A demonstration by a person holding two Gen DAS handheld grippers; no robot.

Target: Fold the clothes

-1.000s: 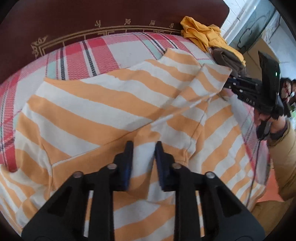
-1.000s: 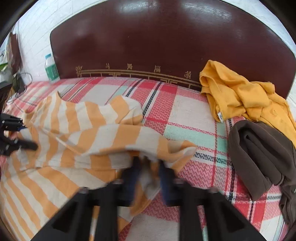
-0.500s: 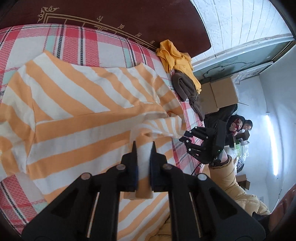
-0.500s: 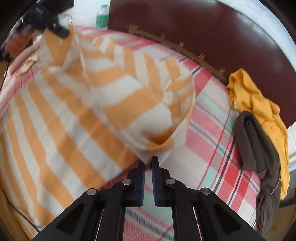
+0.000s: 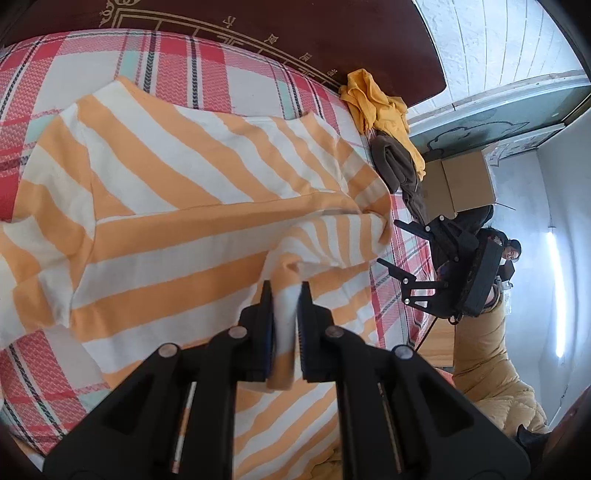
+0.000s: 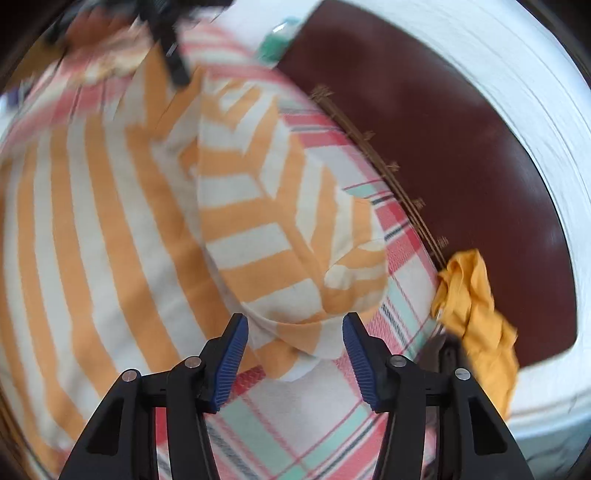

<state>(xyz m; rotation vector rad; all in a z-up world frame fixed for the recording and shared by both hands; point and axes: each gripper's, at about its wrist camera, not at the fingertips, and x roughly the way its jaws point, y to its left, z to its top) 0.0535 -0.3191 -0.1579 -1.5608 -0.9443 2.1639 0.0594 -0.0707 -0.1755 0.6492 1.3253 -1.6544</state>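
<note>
Orange-and-white striped shirt (image 5: 192, 206) lies spread over most of the plaid bed sheet (image 5: 207, 62), its body flat and one corner folded over on top of itself. The left tool (image 5: 284, 314) is clenched on a raised pleat of this shirt near its lower hem, both pads pressing the cloth. The right tool (image 6: 293, 350) has just been opening; its blue pads (image 6: 231, 354) now stand wide apart, and the shirt's folded corner (image 6: 295, 354) droops between them without being pinched.

On the far side, bare sheet runs between the shirt's edge and the dark brown headboard (image 5: 295, 26). At the sheet's far end, against the headboard, a crumpled yellow garment (image 5: 376, 103) sits on a brown garment (image 5: 395, 166), both near the shirt's folded edge yet apart from it. A strip of bare sheet also shows just ahead of the right tool. Beyond the bed's edge a cardboard box (image 5: 461, 184) stands on the floor, and a padded tan sleeve (image 5: 484, 362) holds the right tool there.
</note>
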